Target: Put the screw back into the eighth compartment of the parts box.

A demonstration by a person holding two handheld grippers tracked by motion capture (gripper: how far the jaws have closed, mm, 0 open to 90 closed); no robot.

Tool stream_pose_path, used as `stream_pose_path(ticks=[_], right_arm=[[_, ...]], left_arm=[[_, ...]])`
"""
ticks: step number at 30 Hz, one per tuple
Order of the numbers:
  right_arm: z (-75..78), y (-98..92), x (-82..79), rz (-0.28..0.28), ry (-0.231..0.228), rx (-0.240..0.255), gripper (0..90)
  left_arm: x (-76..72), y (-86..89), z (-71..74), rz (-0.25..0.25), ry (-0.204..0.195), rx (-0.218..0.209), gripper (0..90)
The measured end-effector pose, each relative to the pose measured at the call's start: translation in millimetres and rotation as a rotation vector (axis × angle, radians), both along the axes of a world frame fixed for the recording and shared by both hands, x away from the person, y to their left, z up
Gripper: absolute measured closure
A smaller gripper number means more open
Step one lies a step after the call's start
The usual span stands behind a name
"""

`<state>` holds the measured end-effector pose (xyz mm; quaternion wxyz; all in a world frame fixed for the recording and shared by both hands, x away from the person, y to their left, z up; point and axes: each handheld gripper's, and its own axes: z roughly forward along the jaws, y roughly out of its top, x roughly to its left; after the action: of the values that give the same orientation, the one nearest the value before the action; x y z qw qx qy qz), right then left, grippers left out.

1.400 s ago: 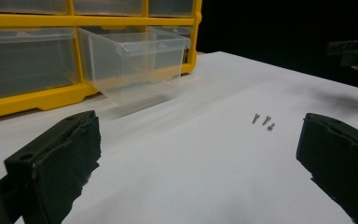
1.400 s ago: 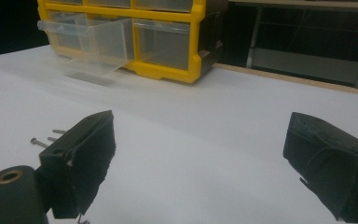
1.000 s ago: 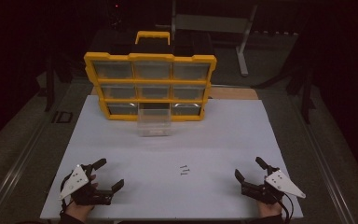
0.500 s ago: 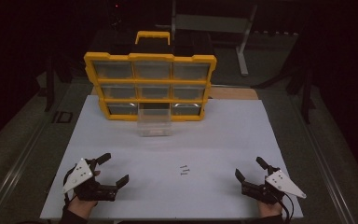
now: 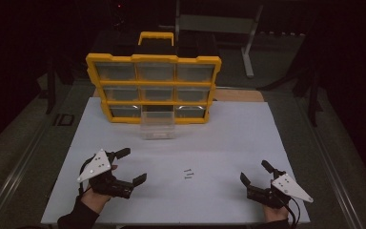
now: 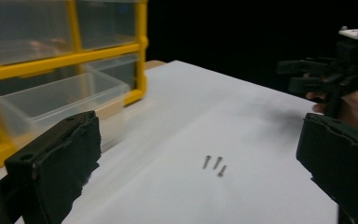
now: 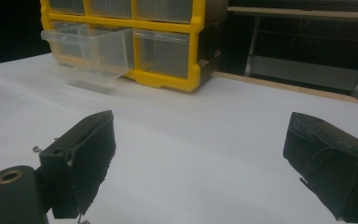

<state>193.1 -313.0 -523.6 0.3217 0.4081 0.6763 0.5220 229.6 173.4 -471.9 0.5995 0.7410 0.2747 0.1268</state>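
Three small screws (image 5: 188, 173) lie side by side on the white table top (image 5: 219, 143), between my two grippers. My left gripper (image 5: 132, 166) is open, a short way left of them, jaws turned toward them. In the left gripper view the screws (image 6: 214, 163) sit on the table between my wide-apart jaws, and a hand holding the right gripper (image 6: 331, 77) shows beyond. My right gripper (image 5: 254, 171) is open near the front right. In the right gripper view my gripper (image 7: 200, 149) holds nothing, and a screw tip (image 7: 37, 149) peeks out beside the left jaw.
A yellow drawer organizer (image 5: 153, 88) stands upright at the back of the table. Its clear bottom-middle drawer (image 5: 157, 128) is pulled out onto the table, seen also as the clear drawer (image 7: 93, 49). The table's front edge runs just below both hands.
My left gripper has moved right and a little forward, toward the screws. The right gripper and the screws have stayed put.
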Motion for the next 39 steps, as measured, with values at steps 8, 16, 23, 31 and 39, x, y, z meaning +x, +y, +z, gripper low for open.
stream_pose_path(ticks=[8, 16, 23, 31, 39], right_arm=[[0.0, 0.4, 0.2, 0.006, -0.003, 0.0, 9.1], [-0.1, 0.8, 0.2, 0.01, -0.001, -0.002, 9.1], [-0.2, 1.0, 0.3, 0.015, 0.0, 0.001, 9.1], [-0.8, 1.4, 0.7, 0.02, 0.007, 0.008, 9.1], [-0.9, 2.0, 0.5, 0.025, 0.008, 0.006, 9.1]], left_arm=[[11.4, -24.5, 7.1, -0.064, 0.017, 0.019, 0.0], [20.4, -45.5, 9.3, -0.115, 0.029, 0.028, 0.0], [28.5, -67.4, 8.2, -0.149, 0.017, 0.04, 0.0], [37.0, -88.0, 7.2, -0.17, 0.021, 0.068, 0.0], [48.2, -108.3, -4.3, -0.215, 0.046, 0.12, 0.0]])
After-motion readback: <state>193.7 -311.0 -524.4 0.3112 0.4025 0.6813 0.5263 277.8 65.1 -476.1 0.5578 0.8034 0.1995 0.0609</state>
